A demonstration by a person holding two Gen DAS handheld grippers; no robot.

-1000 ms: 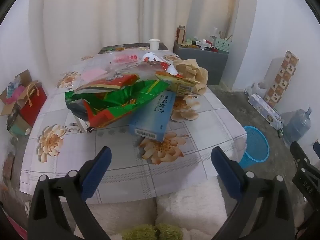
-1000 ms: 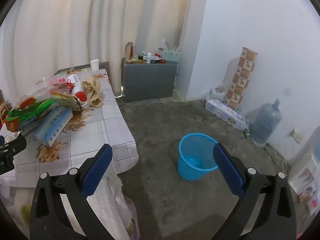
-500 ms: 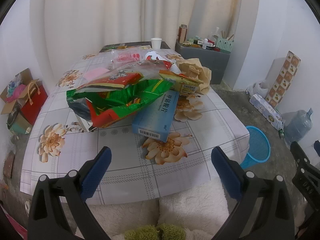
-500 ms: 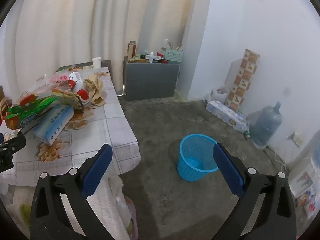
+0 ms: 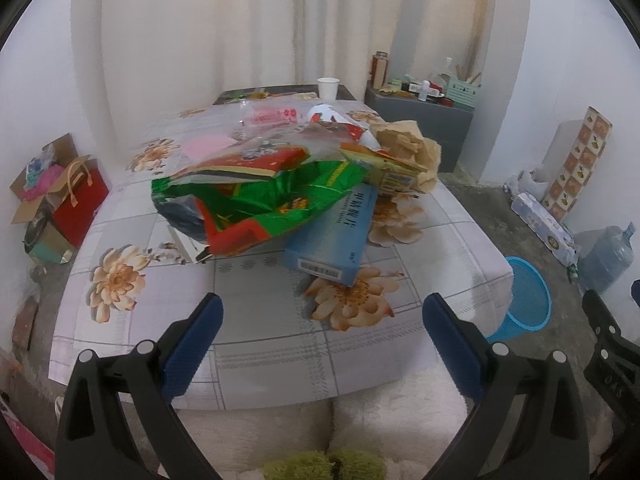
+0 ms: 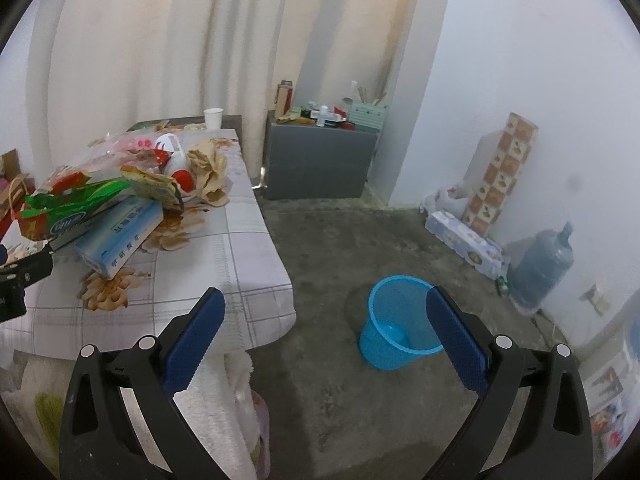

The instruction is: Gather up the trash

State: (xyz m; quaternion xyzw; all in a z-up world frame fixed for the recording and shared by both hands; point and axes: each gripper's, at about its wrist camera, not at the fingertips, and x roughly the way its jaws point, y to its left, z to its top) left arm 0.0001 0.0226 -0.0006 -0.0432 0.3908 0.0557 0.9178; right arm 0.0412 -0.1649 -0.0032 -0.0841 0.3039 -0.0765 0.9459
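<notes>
Both empty. Left hand-held gripper [image 5: 322, 330] has its jaws spread wide, nothing between them, hovering over the near edge of the worktop [image 5: 280, 344] and aimed at the trash pile. Right hand-held gripper [image 6: 325, 324] is equally wide open and empty, off the worktop's right edge, pointed at the floor with the blue bin [image 6: 400, 322] near its right finger. The trash sits mid-worktop, stacked: green bag [image 5: 256, 204] draped over the blue box [image 5: 332, 236], yellow packet [image 5: 380, 168] and crumpled brown paper [image 5: 408, 148] toward the right edge, pink wrappers [image 5: 272, 116] and a paper cup [image 5: 327, 88] toward the far edge. Nothing collected yet as far as I can judge; the bin looks empty apart from something pale at the bottom, can't tell what. Risks: the bag overlaps the box, so pulling either one will likely drag the other or tip the packet off the pile. The bag is slick crinkled foil, so a pinch on a loose fold may slip or only catch one layer. The box corner sits near the right edge, and a nudge could push it onto the floor beside the bin. The bin is low and well apart from the worktop, so light wrappers released from height may drift past the rim.
</notes>
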